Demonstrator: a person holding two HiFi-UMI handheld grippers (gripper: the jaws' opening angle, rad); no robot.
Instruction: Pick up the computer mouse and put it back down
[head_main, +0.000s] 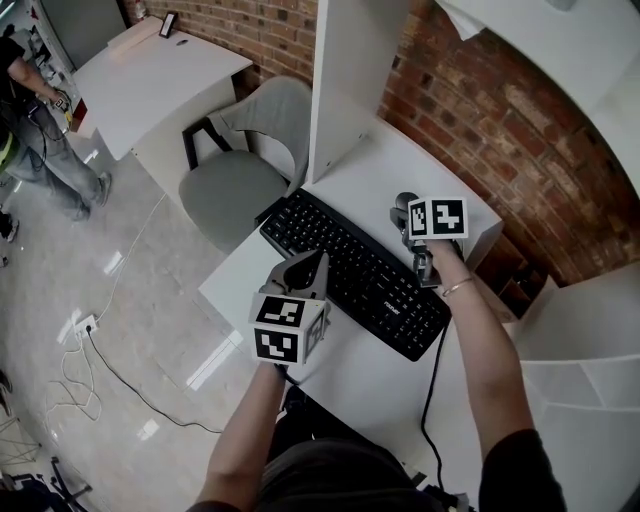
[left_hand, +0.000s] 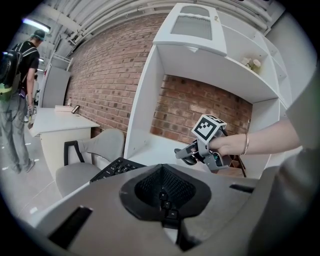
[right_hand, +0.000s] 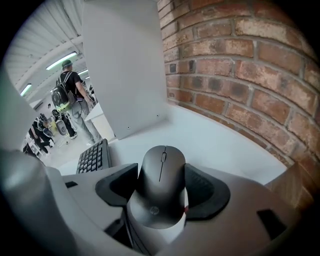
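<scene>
The right gripper (head_main: 408, 214) has its two grey jaws pressed against the sides of the dark grey, smooth-shelled computer mouse (right_hand: 160, 181); the scroll wheel faces up and the nose points away toward the red brick wall (head_main: 480, 110); seen from the left gripper view the mouse looks to be held just clear of the white desk (head_main: 395, 160), near its back right corner, beyond the far end of the black full-size keyboard (head_main: 355, 270).

The left gripper (head_main: 312, 262) hangs over the front edge of the desk just beside the keyboard's near side; its jaws are brought together with nothing between them, the dark ribbed pads (left_hand: 165, 186) meeting in the middle; its marker cube sits below, toward the person's body.

A thin bracelet (head_main: 456, 287) circles the right wrist; a black cable (head_main: 432, 370) runs from the keyboard's near right corner down off the desk edge.

A tall white upright panel (head_main: 345, 80) stands at the desk's far left, touching the wall; a grey padded chair with a curved back (head_main: 235, 180) is pulled up beside the desk, to the left of the keyboard; further off stands a second white desk (head_main: 150, 80), and a person with a backpack (left_hand: 17, 95) stands on the pale glossy floor next to it.
</scene>
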